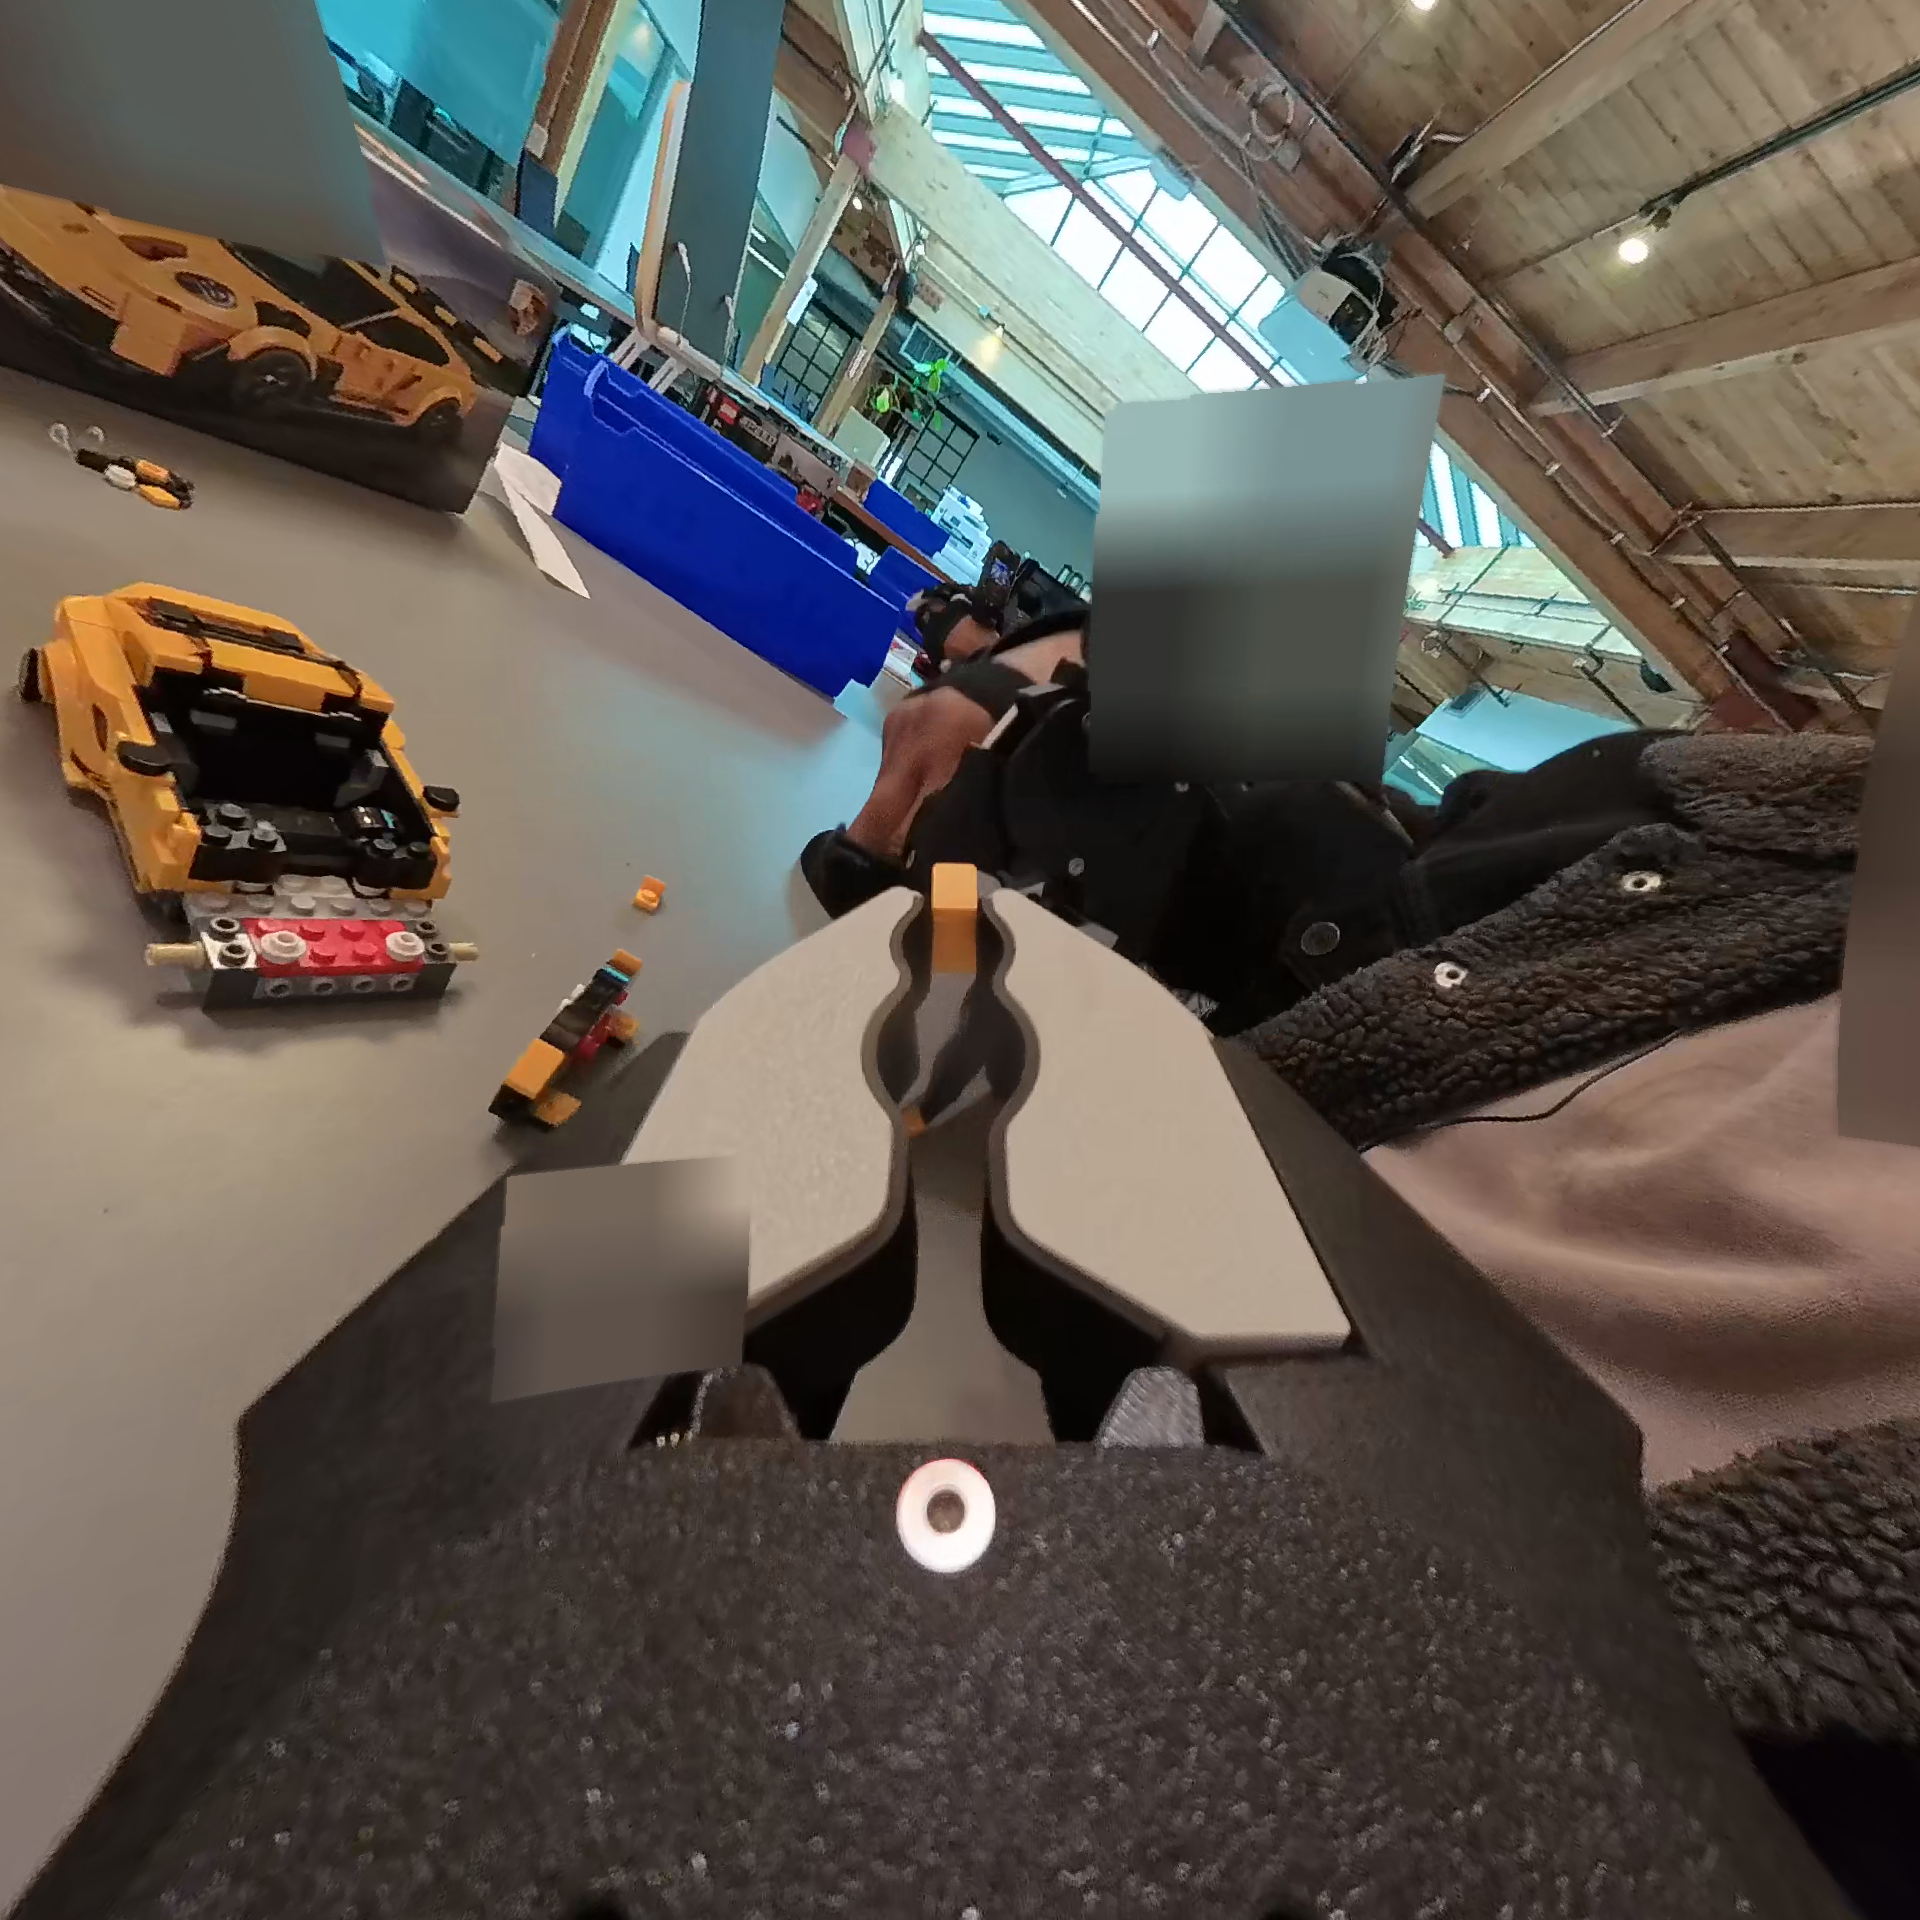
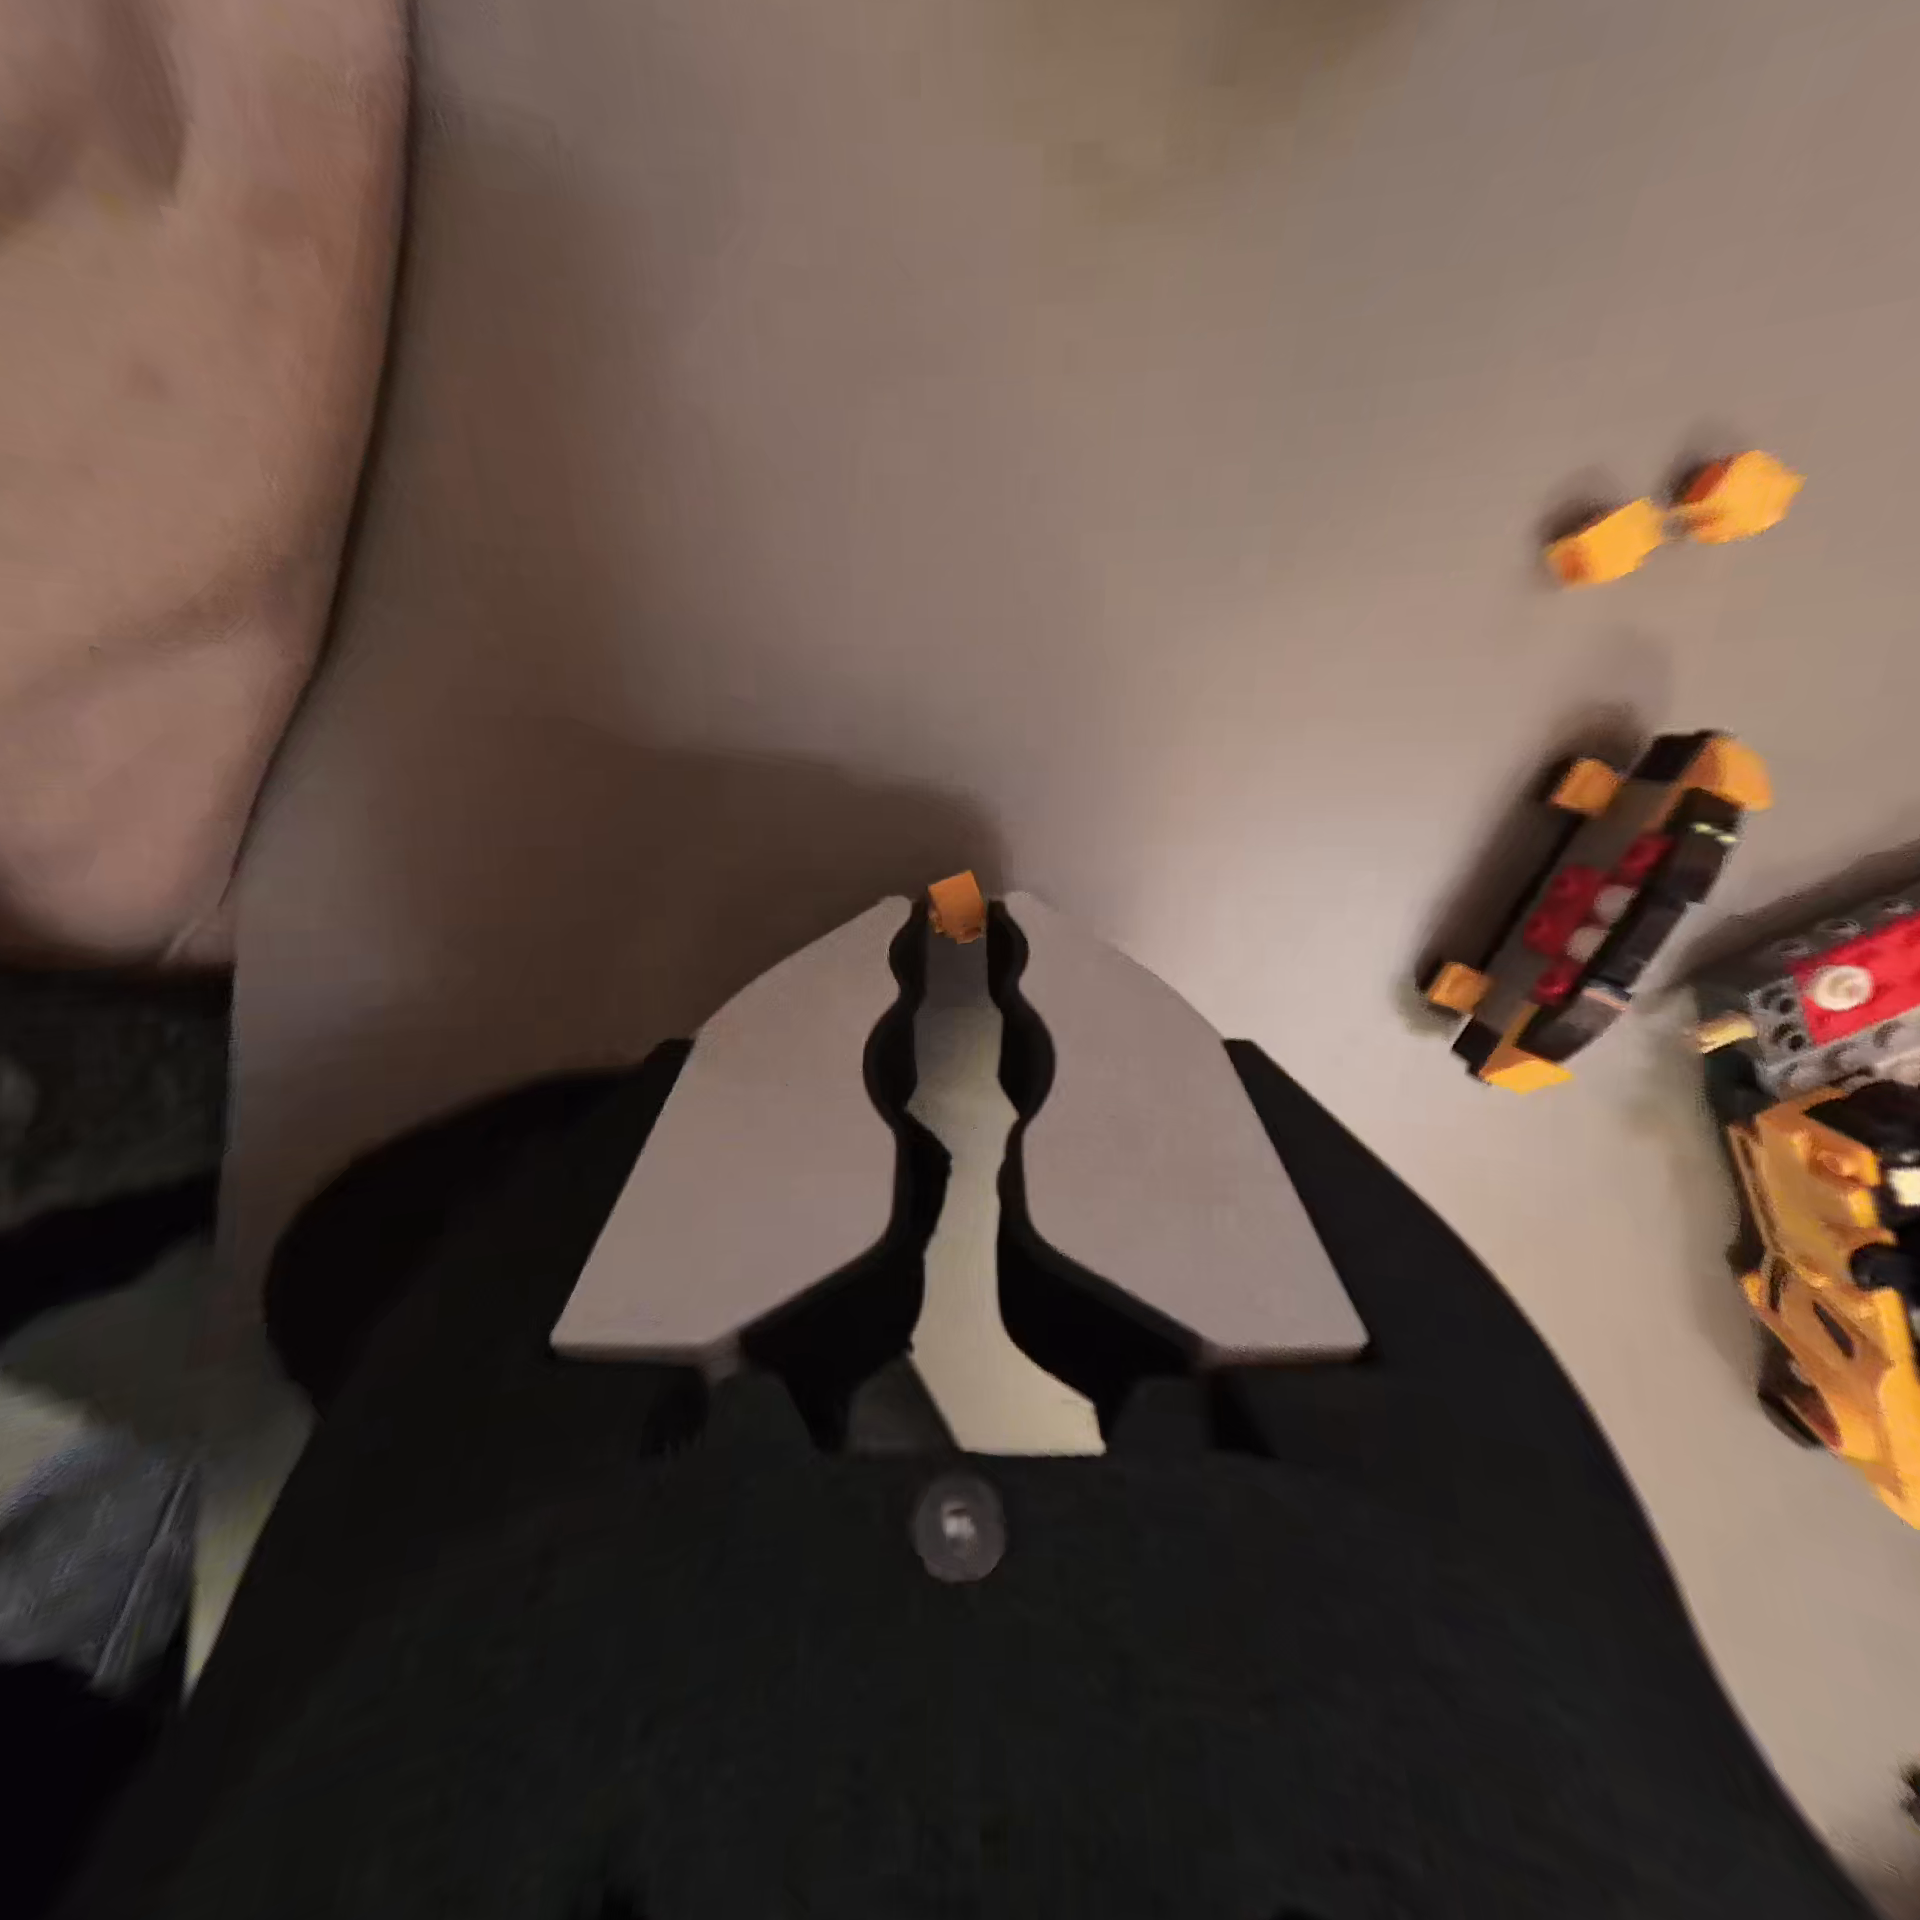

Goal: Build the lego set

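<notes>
My left gripper point(image 1: 953, 914) is shut on a small orange brick point(image 1: 953, 902), held above the grey table and tilted up toward the room. My right gripper point(image 2: 958, 912) is shut on a small orange piece point(image 2: 956, 902) close over the table; that view is blurred. The partly built orange and black car point(image 1: 223, 764) lies on the table at the left, its red and grey front end exposed; it also shows at the right edge of the right wrist view point(image 2: 1839, 1226). A small orange, black and red sub-assembly point(image 1: 571, 1039) lies near it, also in the right wrist view point(image 2: 1590, 904).
A loose orange stud piece point(image 1: 648, 894) lies on the table point(image 1: 520, 727). Two loose orange bricks point(image 2: 1673, 514) lie farther out. The set's box point(image 1: 239, 332) stands at the back left, blue bins point(image 1: 707, 530) behind it. A seated person in a dark jacket point(image 1: 1195, 862) is across the table. Some 15 cm of space lies between my two pairs of fingers.
</notes>
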Tool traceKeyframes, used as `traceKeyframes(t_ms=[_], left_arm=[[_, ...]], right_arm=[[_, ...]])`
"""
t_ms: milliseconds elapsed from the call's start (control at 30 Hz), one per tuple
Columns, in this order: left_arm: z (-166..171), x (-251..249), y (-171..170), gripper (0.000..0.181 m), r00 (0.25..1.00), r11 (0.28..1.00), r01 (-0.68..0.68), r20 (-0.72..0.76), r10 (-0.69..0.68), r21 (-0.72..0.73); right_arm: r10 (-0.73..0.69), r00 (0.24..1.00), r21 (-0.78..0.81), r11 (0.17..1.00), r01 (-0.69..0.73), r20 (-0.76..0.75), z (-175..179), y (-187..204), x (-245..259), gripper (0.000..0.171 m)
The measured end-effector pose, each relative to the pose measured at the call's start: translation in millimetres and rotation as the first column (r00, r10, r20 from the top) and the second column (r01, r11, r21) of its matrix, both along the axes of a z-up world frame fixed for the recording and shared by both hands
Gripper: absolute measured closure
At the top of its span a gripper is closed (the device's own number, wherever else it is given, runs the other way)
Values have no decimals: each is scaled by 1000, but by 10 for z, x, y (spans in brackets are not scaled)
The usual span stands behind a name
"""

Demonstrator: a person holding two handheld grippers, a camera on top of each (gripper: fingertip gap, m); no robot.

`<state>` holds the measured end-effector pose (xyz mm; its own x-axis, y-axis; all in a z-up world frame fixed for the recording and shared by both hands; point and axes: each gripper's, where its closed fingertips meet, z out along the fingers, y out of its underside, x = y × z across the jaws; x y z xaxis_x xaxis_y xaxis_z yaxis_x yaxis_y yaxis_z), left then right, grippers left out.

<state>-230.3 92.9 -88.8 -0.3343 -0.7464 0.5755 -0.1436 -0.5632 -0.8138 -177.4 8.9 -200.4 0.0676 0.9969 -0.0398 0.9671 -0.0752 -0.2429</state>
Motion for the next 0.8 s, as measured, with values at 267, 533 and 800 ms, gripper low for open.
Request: traceKeyframes(t_ms=[267,533,800], left_arm=[[-30,9,-20,173,1000,1000,5,-21,-4,10],[-44,14,-33,173,1000,1000,8,-30,-8,9],[-153,77,-96,173,997,999,40,-72,-41,-17]], right_arm=[[141,977,-129,984,-120,162,-90,-57,17,151],[-93,989,10,995,95,-116,82,-9,103,145],[-213,928,102,962,255,-305,-8,-39,112,148]])
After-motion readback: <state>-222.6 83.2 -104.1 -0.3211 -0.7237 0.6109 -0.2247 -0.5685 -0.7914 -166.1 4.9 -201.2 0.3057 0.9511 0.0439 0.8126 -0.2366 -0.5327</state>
